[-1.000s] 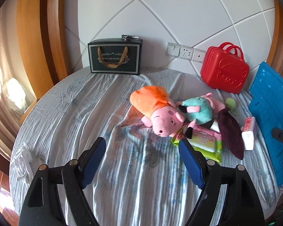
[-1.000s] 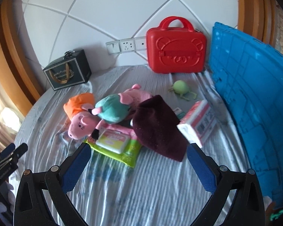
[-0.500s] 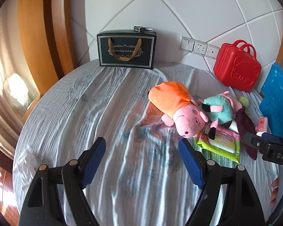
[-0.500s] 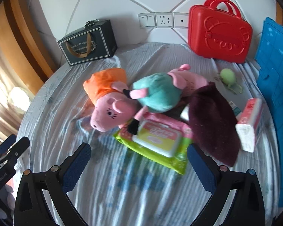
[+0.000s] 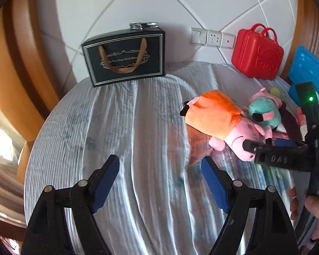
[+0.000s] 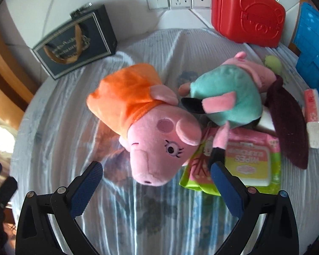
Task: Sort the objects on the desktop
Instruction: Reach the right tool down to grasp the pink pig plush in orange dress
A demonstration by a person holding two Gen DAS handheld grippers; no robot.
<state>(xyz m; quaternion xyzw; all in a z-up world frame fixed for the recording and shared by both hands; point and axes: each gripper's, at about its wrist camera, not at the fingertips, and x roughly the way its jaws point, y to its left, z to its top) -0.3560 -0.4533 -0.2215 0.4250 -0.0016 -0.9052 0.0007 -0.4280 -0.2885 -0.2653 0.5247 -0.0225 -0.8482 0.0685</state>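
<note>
While your round table (image 6: 53, 114) with its striped cloth fills both views, the black gift box (image 6: 74, 44) stands at the upper left of the right wrist frame and the red case (image 6: 247, 12) at the upper right. At centre lies the orange-dressed pig plush (image 6: 146, 123), touching the teal-dressed pig plush (image 6: 227, 97) to its right. Lower right, the wipes pack (image 6: 244, 161) lies partly under that second plush. Your right gripper (image 6: 156, 180) is wide open, empty, the pig's snout between its tips. Your left gripper (image 5: 159, 180) gapes equally wide over bare cloth, holding nothing.
</note>
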